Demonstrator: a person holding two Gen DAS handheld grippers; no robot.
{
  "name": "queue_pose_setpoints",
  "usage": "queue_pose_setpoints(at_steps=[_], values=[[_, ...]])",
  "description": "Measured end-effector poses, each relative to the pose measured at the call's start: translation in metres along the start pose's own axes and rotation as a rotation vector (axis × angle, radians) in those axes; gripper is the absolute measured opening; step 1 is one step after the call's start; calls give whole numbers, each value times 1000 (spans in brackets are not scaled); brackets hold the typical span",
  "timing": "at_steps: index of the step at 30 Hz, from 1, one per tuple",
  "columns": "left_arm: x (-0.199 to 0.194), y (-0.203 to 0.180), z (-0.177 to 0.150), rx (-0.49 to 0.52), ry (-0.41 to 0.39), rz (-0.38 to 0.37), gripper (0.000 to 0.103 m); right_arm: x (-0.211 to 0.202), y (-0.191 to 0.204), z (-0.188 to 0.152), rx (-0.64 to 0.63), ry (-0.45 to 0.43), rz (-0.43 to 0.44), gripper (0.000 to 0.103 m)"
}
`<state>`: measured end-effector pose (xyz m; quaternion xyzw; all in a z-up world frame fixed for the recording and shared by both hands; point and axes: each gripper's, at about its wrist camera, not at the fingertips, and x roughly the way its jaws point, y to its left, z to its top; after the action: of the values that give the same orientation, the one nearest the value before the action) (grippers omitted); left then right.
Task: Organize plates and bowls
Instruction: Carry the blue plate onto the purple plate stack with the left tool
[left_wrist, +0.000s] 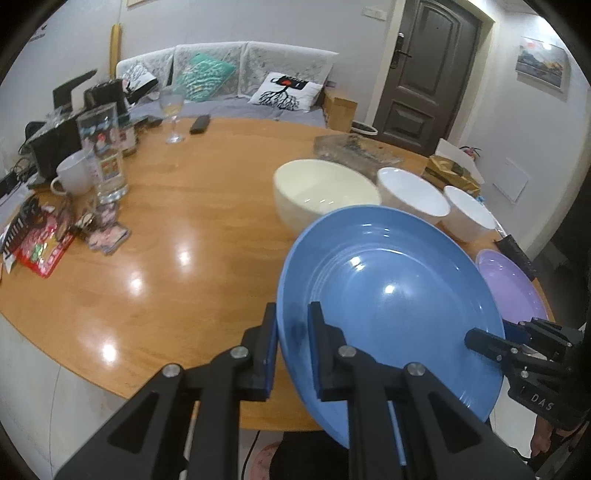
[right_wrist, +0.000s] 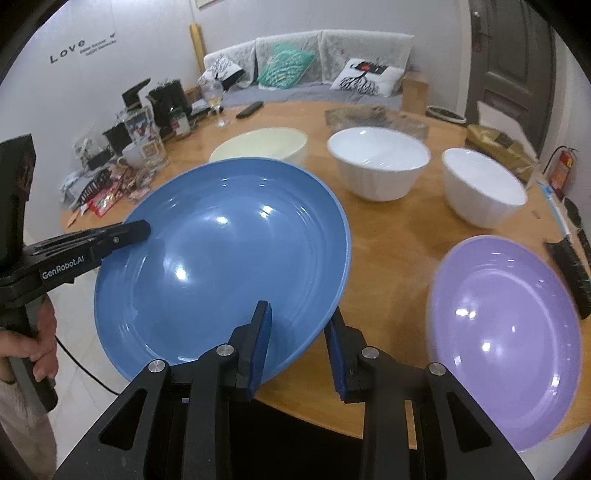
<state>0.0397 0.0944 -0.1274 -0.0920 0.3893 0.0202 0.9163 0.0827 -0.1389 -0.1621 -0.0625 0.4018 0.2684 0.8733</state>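
The blue plate (right_wrist: 221, 258), pinched at opposite rim edges by the left gripper (left_wrist: 293, 350) and right gripper (right_wrist: 299, 350) fingers above the tabletop (left_wrist: 177, 266), is best kept level and lowered squarely onto the purple plate (right_wrist: 506, 339).

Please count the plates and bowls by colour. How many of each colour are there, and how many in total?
Blue plate: 1, held at its rim by the left gripper and the right gripper
Purple plate: 1
Cream bowl: 1
White bowls: 2
Total: 5
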Motion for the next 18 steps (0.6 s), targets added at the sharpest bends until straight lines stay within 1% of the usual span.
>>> queue_pose_setpoints(at_steps=[4, 8, 10, 18], values=[[-1, -23, 7, 35, -10, -24, 11, -15, -18, 0, 25, -33, -25, 24], [1, -52, 15, 73, -5, -59, 13, -30, -39, -4, 40, -62, -83, 24], [3, -66, 18, 96, -3, -67, 13, -36, -50, -6, 54, -72, -97, 24], [16, -138, 22, 204, 25, -118, 13, -67, -108, -22, 142, -114, -189, 24]])
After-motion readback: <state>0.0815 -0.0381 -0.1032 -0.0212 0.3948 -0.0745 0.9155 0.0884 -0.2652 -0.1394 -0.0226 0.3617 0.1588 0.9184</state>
